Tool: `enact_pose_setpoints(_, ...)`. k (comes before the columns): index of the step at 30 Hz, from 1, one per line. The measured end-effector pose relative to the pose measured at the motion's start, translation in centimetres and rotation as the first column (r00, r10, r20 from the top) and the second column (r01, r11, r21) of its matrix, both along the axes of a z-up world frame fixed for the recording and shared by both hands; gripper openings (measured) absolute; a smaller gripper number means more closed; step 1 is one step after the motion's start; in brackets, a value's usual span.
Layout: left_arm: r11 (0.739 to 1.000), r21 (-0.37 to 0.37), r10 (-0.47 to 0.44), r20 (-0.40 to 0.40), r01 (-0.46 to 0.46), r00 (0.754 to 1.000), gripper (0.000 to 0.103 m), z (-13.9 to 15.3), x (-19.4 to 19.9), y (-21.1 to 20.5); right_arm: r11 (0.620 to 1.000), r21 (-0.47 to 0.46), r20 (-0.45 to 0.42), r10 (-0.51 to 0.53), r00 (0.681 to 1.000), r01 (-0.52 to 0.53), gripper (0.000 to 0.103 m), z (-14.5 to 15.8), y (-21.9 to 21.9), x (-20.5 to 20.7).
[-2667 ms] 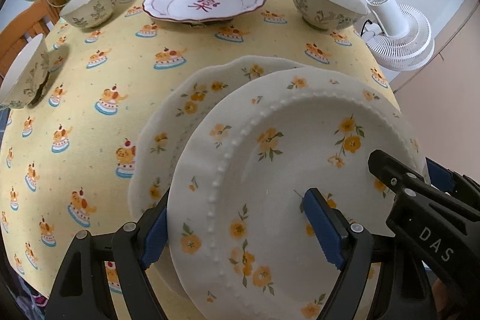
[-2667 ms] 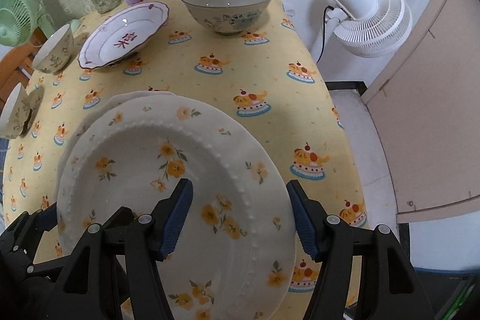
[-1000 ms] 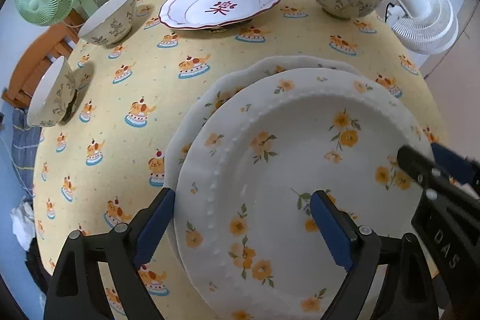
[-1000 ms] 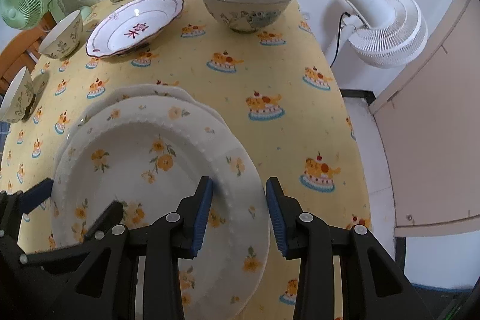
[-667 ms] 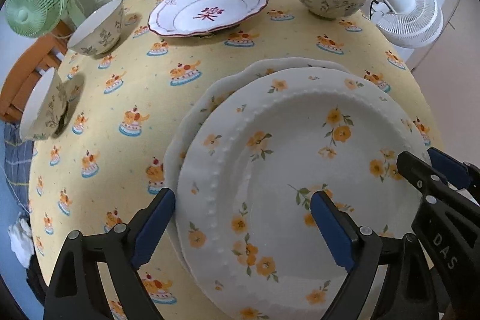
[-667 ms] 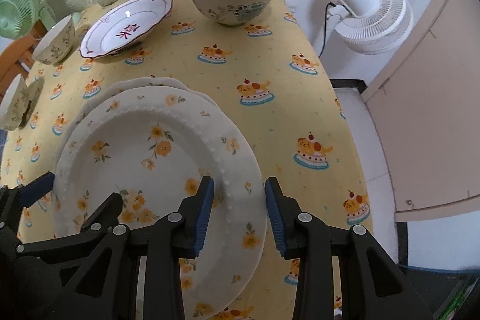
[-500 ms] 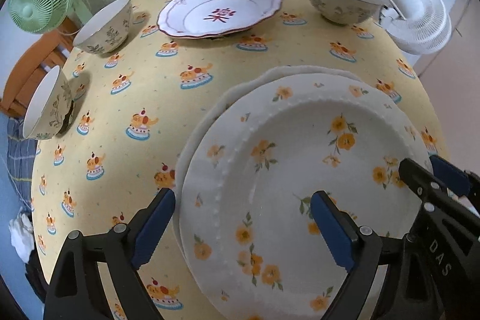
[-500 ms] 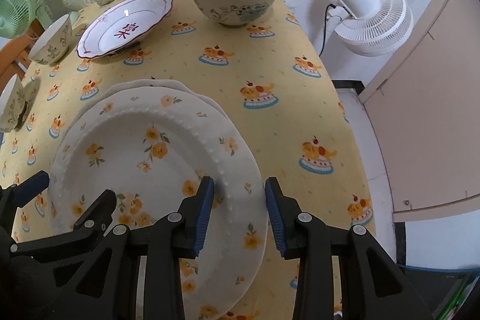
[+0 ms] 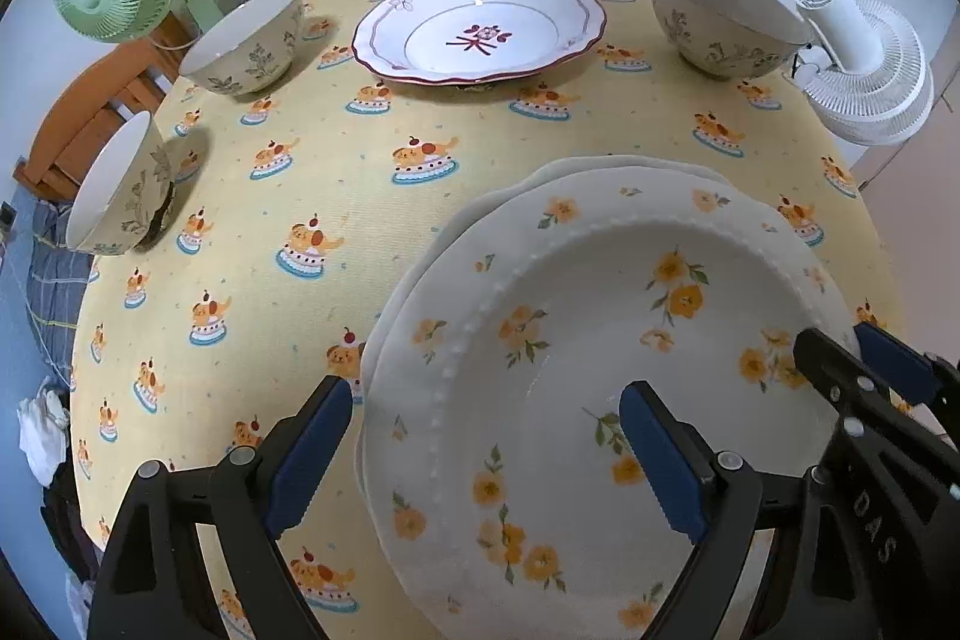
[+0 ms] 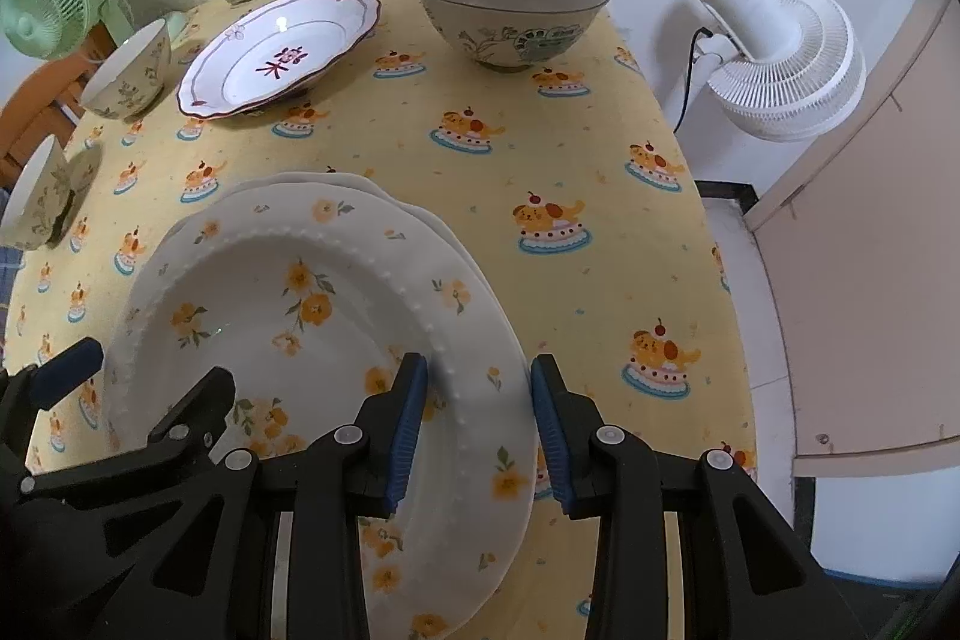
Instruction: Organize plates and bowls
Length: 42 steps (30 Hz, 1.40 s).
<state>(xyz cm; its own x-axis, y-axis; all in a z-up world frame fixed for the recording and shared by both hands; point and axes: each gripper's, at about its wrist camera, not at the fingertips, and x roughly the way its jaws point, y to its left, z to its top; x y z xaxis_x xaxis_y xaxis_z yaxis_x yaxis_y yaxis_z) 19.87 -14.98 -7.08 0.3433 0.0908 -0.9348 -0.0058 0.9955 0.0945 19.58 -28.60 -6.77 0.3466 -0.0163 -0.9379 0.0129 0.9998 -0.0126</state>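
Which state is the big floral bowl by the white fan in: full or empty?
Empty: the floral bowl stands upright, and its grey inside shows bare in the right wrist view.

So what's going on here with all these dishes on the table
A person is tidying dishes with two handheld grippers. The right gripper is clamped on the rim of the yellow-flower plate, which sits on a second pale plate near the table's front edge. The left gripper stands open astride that plate's opposite rim. A red-trimmed plate and three bowls wait farther back on the yellow tablecloth.
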Motion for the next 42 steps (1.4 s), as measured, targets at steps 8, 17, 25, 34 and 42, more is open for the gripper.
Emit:
enact_pose_setpoints(8,0.999,-0.038,-0.034,0.052,0.036,0.998,0.092,1.8,-1.4,2.1,1.000,-0.014,0.039,-0.020,0.999,0.021,0.043,1.8,1.4,-1.5)
enact_pose_setpoints(17,0.994,-0.112,-0.003,0.121,0.016,0.993,0.092,4.7,-1.8,7.3,0.994,-0.001,0.103,-0.109,0.989,0.110,0.066,5.1,4.5,-2.9)
enact_pose_setpoints(25,0.991,-0.131,0.027,0.167,-0.005,0.986,0.092,6.2,1.3,10.1,0.992,0.037,0.173,-0.126,0.977,0.121,0.066,7.5,6.5,0.0)
enact_pose_setpoints(34,0.995,-0.083,0.063,0.201,-0.047,0.978,0.092,5.3,8.9,9.7,0.992,0.096,0.181,-0.094,0.979,0.077,0.066,6.1,6.5,8.5)
enact_pose_setpoints(42,0.988,-0.100,0.130,0.154,-0.115,0.979,0.090,2.4,14.5,9.5,0.993,0.114,0.158,-0.060,0.986,0.042,0.066,3.0,6.4,15.9)
